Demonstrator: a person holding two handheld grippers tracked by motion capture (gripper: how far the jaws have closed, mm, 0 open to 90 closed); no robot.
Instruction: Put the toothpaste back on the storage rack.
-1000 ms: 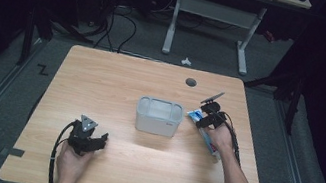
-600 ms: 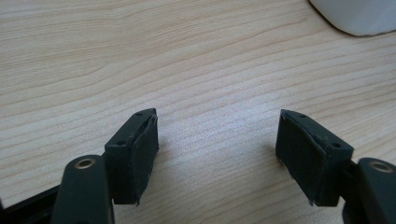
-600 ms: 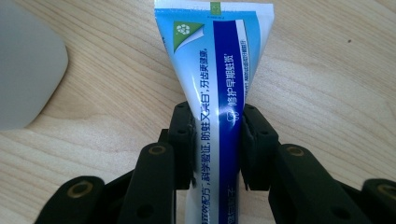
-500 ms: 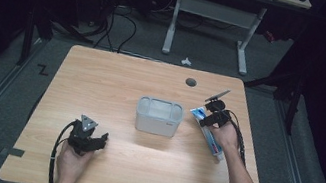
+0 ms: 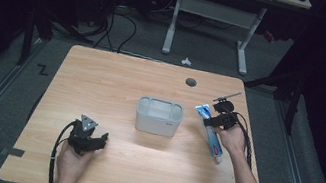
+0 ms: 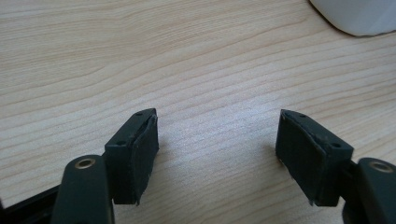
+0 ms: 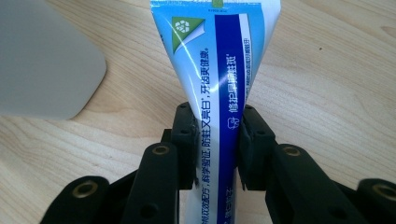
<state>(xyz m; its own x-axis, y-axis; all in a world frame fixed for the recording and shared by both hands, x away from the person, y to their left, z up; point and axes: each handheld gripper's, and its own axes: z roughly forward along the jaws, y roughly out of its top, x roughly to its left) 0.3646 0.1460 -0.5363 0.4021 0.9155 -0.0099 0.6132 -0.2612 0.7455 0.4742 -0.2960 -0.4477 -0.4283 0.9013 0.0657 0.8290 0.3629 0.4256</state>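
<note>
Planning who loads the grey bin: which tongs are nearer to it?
Right. The right tongs, shut on the toothpaste tube, sit just off the grey bin's right side. The left tongs rest open near the table's front left, farther away.

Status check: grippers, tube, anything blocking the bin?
Right gripper jaws just closing, now clamped on toothpaste tube. Left gripper open, empty, low over the table. Bin beside the tube, nothing between them.
</note>
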